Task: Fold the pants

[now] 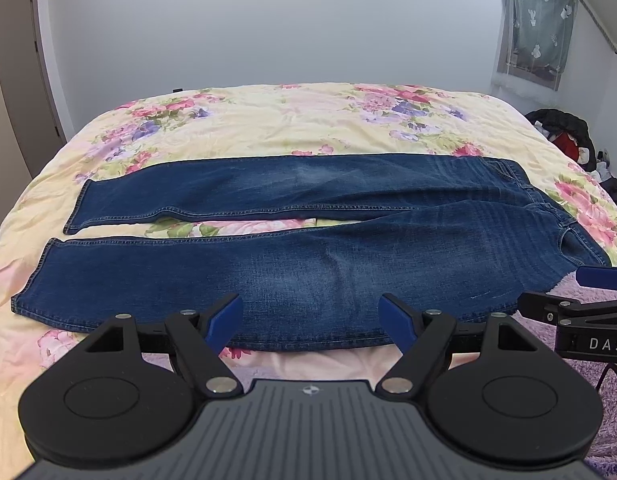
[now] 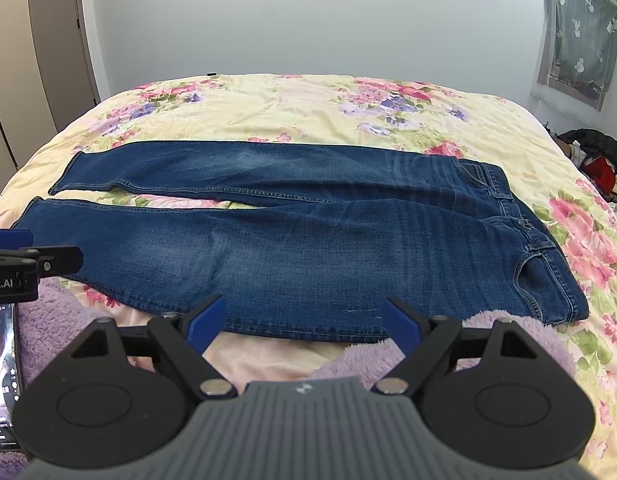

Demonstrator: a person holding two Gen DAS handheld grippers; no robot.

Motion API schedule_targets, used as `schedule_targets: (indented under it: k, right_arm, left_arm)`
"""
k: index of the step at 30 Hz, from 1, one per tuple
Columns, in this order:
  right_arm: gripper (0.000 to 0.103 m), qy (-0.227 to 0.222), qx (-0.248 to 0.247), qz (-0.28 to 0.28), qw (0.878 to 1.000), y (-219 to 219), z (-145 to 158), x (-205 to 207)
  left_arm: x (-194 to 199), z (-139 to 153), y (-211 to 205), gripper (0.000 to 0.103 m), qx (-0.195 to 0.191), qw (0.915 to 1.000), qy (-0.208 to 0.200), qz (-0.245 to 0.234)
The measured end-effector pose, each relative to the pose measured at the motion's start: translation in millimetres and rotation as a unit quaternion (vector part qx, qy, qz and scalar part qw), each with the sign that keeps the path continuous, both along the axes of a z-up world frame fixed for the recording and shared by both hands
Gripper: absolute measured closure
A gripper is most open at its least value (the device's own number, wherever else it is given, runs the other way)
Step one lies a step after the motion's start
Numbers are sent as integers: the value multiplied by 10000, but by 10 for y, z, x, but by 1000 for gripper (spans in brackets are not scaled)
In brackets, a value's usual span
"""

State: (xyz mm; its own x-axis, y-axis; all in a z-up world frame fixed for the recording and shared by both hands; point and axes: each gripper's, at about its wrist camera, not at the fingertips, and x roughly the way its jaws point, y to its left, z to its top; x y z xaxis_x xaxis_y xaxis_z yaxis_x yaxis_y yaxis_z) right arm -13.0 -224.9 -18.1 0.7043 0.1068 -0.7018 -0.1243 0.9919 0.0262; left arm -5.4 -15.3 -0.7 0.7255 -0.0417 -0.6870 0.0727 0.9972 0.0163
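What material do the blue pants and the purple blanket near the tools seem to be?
Dark blue pants: apparently denim, matte, with faded patches and contrast-stitched seams. Fuzzy purple blanket: likely plush fleece, judging by its tufted pile; the exact fibre cannot be told.

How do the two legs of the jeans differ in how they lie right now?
The near leg lies closest to both grippers, its outer seam by the bed edge; the far leg lies beyond it toward the wall. The near leg's hem reaches further left than the far leg's. They touch near the crotch but splay apart toward the hems, showing floral bedspread between. Both lie flat, unfolded, in the same dark blue denim.
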Motion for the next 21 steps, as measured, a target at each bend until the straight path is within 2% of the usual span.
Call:
schedule_targets:
  k: [21]
  right_arm:
    - [21,-4,1,-32,10000,-15,33,-10]
  left_arm:
    - [6,4,3,13,-11,10000,10,-10]
